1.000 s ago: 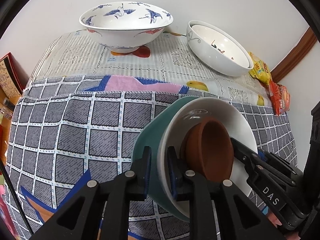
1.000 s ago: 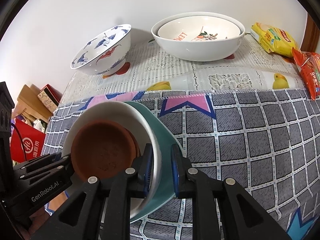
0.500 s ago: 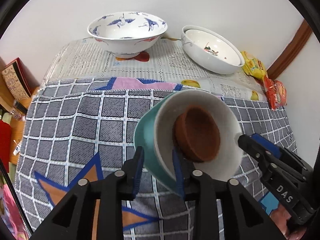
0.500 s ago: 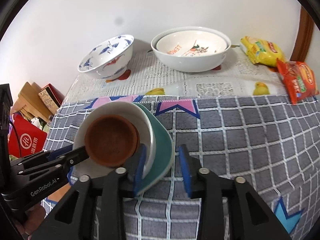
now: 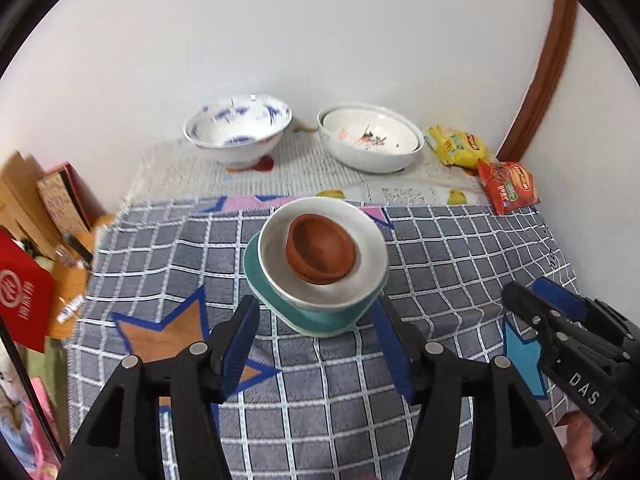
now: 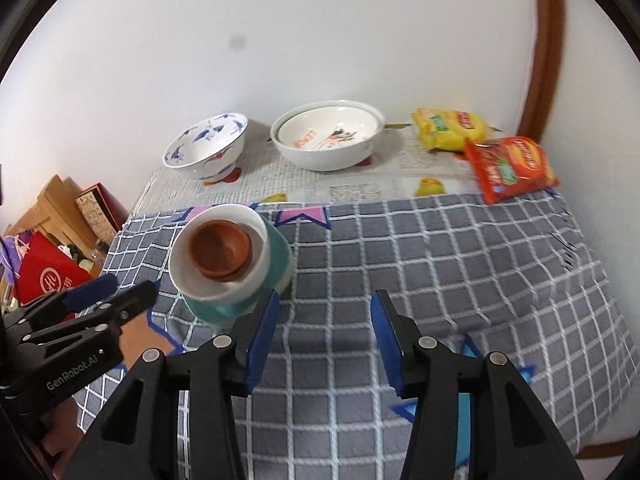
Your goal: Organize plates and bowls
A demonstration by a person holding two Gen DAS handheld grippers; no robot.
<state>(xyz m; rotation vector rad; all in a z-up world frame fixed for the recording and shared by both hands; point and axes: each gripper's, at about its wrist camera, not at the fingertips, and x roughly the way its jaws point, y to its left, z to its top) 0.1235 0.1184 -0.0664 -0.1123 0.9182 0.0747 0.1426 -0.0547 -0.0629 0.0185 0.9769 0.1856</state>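
Both grippers, left gripper (image 5: 316, 344) and right gripper (image 6: 324, 336), jaws just spread, empty; tilted bowl stack (image 5: 320, 264) at twelve o'clock could slide apart.

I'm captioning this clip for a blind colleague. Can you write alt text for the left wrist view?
A brown bowl sits nested in a white bowl on a teal dish, standing free on a grey checked cloth. The left claw is open in front of it, nothing between its fingers. Two larger bowls and snack packets lie by the wall.
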